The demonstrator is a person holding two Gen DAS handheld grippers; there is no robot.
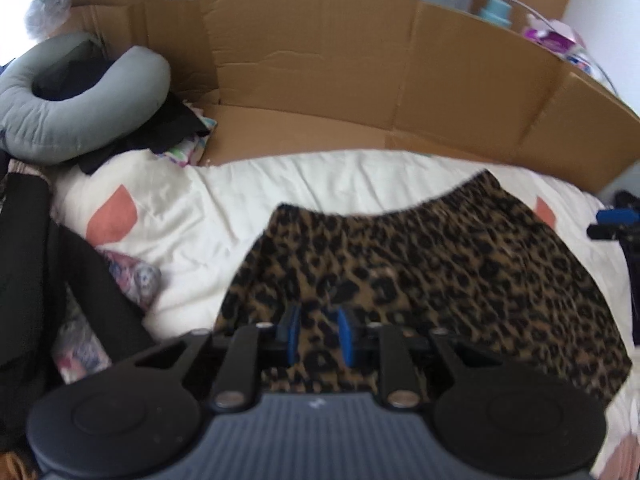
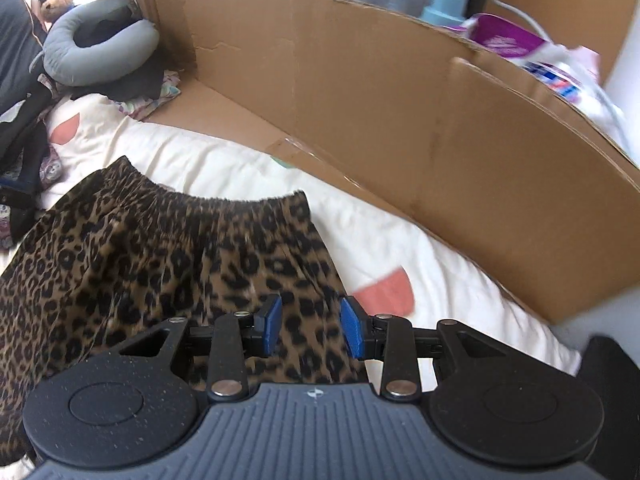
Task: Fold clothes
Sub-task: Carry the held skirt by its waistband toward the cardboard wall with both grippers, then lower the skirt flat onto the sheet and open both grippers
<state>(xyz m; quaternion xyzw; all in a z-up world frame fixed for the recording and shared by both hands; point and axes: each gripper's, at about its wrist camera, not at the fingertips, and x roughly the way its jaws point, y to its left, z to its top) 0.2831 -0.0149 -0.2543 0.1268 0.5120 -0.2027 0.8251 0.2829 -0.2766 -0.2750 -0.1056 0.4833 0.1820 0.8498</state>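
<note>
A leopard-print garment [image 1: 440, 264] lies spread flat on a white duvet [image 1: 208, 208], its gathered elastic waistband along the far edge. My left gripper [image 1: 320, 330] hovers over the garment's near left part. Its blue pads stand a little apart, and the print shows in the gap with nothing pinched. In the right wrist view the same garment [image 2: 160, 248] fills the left half. My right gripper [image 2: 312, 330] hangs over its near right edge, open wider, with no cloth between the pads [image 2: 354, 332].
A tall cardboard wall [image 1: 360, 88] [image 2: 400, 120] runs behind and to the right of the duvet [image 2: 400, 248]. A grey neck pillow [image 1: 80, 92] and dark clothes [image 1: 40, 260] pile up on the left. A blue bottle [image 2: 446, 6] and purple packaging [image 2: 508, 40] sit beyond the cardboard.
</note>
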